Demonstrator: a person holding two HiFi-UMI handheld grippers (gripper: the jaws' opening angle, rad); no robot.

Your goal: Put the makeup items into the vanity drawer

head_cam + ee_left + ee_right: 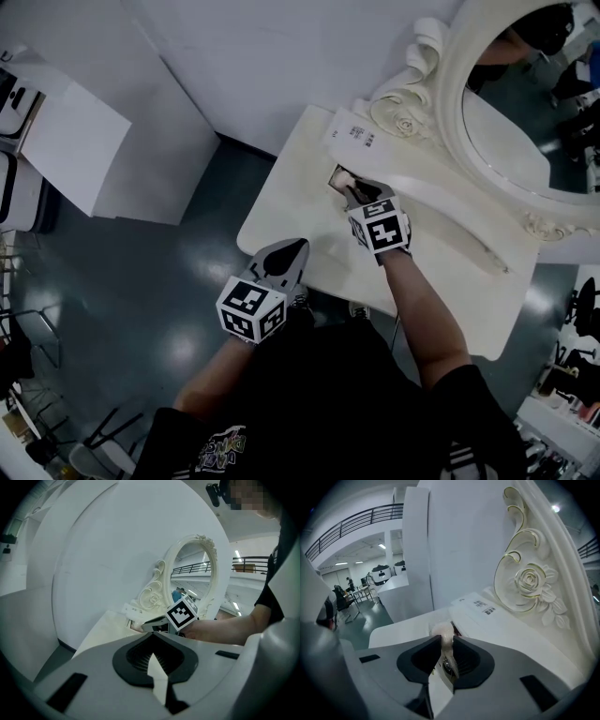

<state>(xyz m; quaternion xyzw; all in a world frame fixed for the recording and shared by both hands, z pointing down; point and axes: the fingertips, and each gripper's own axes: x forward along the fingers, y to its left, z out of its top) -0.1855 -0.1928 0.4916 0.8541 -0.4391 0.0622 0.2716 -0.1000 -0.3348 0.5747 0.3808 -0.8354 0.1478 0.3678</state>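
Note:
A white vanity table [286, 202] carries a small open drawer [337, 175] near its back, its inside dark. My right gripper [354, 191] hovers right at this drawer, shut on a pale pinkish makeup item [442, 631] that sticks up between its pads. In the right gripper view the drawer's dark opening [456, 631] shows just behind the item. My left gripper [292, 249] hangs at the table's front edge with its jaws together and nothing in them. The left gripper view [152, 637] looks toward the right gripper's marker cube [182, 613].
An oval mirror [525, 103] in an ornate cream frame with a carved rose [529, 581] stands at the table's back right. A white printed card [359, 132] lies beside the drawer. A white box [75, 141] stands on the floor to the left.

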